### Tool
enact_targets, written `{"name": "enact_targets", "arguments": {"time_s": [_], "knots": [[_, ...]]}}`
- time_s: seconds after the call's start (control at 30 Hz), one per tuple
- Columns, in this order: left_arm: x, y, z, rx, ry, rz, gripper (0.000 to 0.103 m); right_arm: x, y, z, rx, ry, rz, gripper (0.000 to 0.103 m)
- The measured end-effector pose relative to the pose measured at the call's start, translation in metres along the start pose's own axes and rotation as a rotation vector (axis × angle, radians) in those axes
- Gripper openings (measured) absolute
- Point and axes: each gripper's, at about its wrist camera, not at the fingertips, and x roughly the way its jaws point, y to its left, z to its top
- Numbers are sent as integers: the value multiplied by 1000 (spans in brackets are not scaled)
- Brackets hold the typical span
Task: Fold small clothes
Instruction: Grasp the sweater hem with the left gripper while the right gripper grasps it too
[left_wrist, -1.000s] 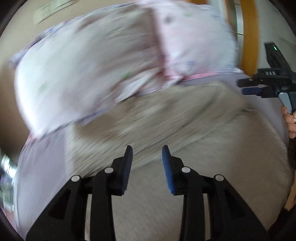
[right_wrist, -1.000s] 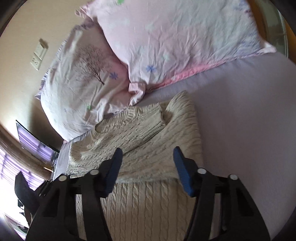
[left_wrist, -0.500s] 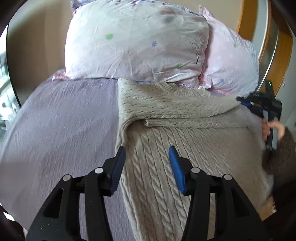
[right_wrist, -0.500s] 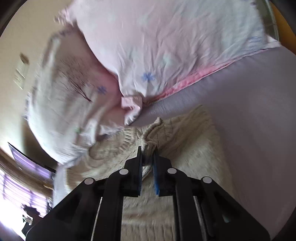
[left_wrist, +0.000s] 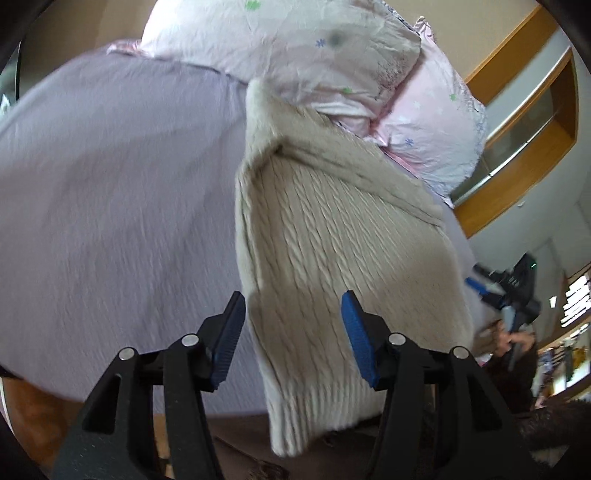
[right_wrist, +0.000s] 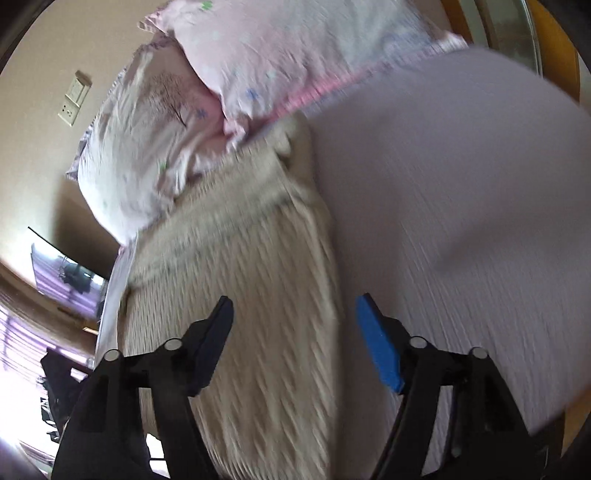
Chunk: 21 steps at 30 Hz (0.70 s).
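Observation:
A cream cable-knit sweater (left_wrist: 332, 240) lies lengthways on the lilac bed sheet (left_wrist: 110, 192), its sleeves folded across its upper part and its ribbed hem hanging over the near bed edge. My left gripper (left_wrist: 291, 332) is open and empty just above the hem's left part. My right gripper (right_wrist: 293, 332) is open and empty over the sweater's (right_wrist: 251, 295) right edge. It also shows in the left wrist view (left_wrist: 506, 291) at the far right, beside the sweater.
Two pink flower-print pillows (left_wrist: 314, 55) lie against the wall behind the sweater, and show in the right wrist view (right_wrist: 184, 122). A wooden frame (left_wrist: 517, 122) stands at the far right. A dark screen (right_wrist: 62, 273) and a wall socket (right_wrist: 74, 99) are at the left.
My right gripper has let go of the sweater's neck area, opened and drawn back toward the hem. My left gripper has moved down to the hem and opened wider.

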Motion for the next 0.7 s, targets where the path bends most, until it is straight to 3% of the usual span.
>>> {"name": "enact_targets", "arguments": {"time_s": [0.07,0.17,0.33,0.37,0.4,0.43,0.5,0.57,0.7], "knots": [[1,-3,-10,1,22,3,53,1,-8,-17,15,23,22,61],[-3,-10,-22,24,22,30,50,-9,-11,-36,20,33,124,57],[-8,-21,-35,53,41,88,39,-12,0,-67,-36,95,268,54],[-7,-22,-37,54,41,104,31,-13,2,-70,-49,99,279,53],[-6,-21,-36,50,49,110,15,-11,5,-72,-65,112,294,45],[-3,-19,-35,43,58,106,10,-8,8,-73,-77,130,298,32],[-1,-16,-32,29,57,84,8,-1,14,-73,-105,166,299,15],[-1,-14,-28,23,48,63,8,3,19,-68,-116,154,317,12],[-7,-13,4,18,-31,-27,7,-14,28,-33,-107,7,423,9]]}}
